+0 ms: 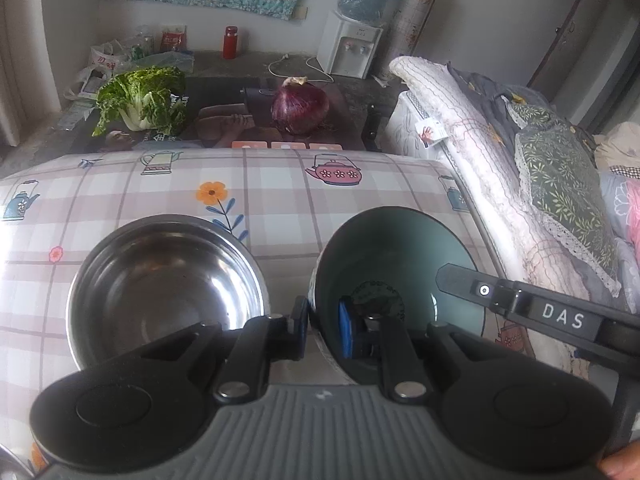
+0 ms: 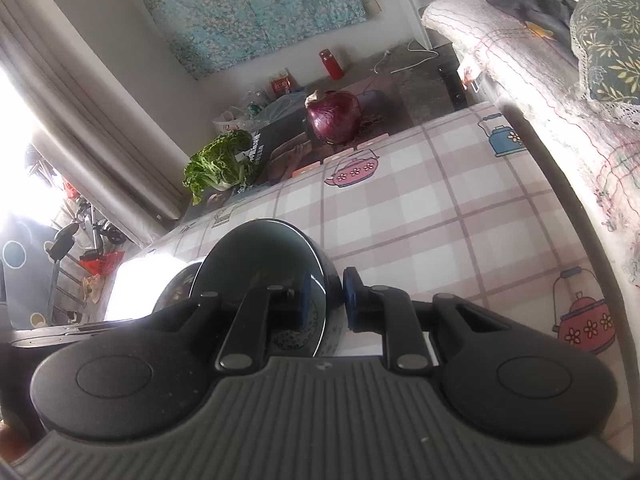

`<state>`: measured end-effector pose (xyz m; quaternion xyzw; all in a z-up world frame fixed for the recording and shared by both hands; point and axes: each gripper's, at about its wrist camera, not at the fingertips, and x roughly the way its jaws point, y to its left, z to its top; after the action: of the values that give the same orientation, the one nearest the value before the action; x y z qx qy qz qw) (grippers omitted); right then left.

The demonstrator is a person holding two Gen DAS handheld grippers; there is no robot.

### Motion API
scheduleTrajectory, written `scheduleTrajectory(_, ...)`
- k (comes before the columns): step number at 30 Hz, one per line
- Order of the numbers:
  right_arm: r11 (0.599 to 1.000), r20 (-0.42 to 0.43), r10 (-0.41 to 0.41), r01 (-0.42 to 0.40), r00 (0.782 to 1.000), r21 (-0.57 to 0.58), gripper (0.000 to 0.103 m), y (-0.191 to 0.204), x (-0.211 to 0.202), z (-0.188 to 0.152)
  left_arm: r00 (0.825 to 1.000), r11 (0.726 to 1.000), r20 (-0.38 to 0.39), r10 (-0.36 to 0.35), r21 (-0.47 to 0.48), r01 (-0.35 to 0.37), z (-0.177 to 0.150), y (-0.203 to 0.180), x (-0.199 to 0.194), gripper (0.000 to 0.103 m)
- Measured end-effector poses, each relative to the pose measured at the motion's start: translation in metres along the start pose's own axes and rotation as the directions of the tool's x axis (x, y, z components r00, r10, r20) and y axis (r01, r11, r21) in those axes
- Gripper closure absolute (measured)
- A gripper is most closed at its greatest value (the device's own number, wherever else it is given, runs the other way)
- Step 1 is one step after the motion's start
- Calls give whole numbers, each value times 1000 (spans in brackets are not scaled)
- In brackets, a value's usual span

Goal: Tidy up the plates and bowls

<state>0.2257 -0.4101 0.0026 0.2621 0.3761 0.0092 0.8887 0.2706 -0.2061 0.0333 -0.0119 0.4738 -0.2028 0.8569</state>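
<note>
Here, beside the steel bowl (image 1: 164, 284), your left gripper (image 1: 324, 328) and right gripper (image 2: 334, 300) jaws both clench the green bowl (image 1: 400, 256), tipped sideways above the bench (image 1: 280, 200).

The steel bowl (image 1: 160, 280) is polished metal, mirror-bright inside. The green bowl (image 1: 392, 256) looks like glazed ceramic, smooth and softly glossy. The checked cloth (image 1: 280, 196) over the worktop is smooth and matt. The fingers (image 1: 298, 332) are matt black plastic with blue pads.
</note>
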Motion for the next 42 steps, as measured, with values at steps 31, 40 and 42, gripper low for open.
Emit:
scheduleTrajectory(31,989,-210,50,-78,976,-128,87,125,138,-33,985,976,-40,165,-138,-169,-12,149,17,86)
scheduleTrajectory(40,989,-147,72,-90,986,-115,36,128,120,-26,986,984,41,161,-87,-157,-15,140,-11,60)
scheduleTrajectory(42,991,-134,72,-86,988,-105,35,127,113,-24,985,986,78,155,-66,-150,-17,136,-25,53)
